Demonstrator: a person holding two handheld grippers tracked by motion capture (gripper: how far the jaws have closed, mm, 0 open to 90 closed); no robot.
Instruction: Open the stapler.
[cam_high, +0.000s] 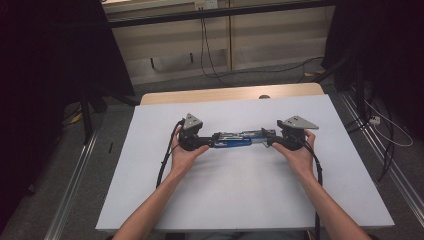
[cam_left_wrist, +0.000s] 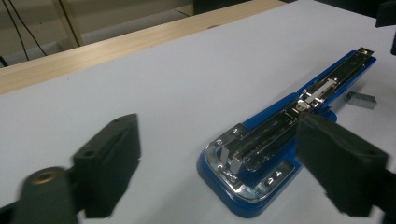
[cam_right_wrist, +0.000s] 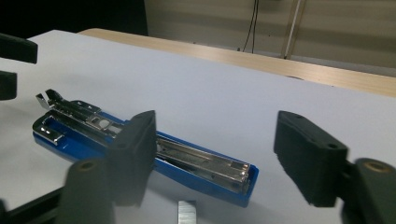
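Observation:
A blue stapler (cam_high: 232, 140) lies folded open and flat on the white table (cam_high: 240, 195), its metal staple channel facing up. My left gripper (cam_high: 209, 142) is at its left end and my right gripper (cam_high: 272, 141) at its right end, each held in a hand. In the left gripper view the left gripper (cam_left_wrist: 219, 126) is open, with the stapler's rounded end (cam_left_wrist: 243, 163) between the jaws, beside the right one. In the right gripper view the right gripper (cam_right_wrist: 217, 128) is open, and the stapler (cam_right_wrist: 187, 161) runs behind its left jaw. A short strip of staples (cam_left_wrist: 360, 99) lies loose beside the stapler.
The white sheet covers a wooden table whose bare edge (cam_high: 230, 93) shows at the far side. Cables (cam_high: 210, 60) run over the floor beyond it. Metal rails (cam_high: 75, 180) flank the table, and dark curtains hang on both sides.

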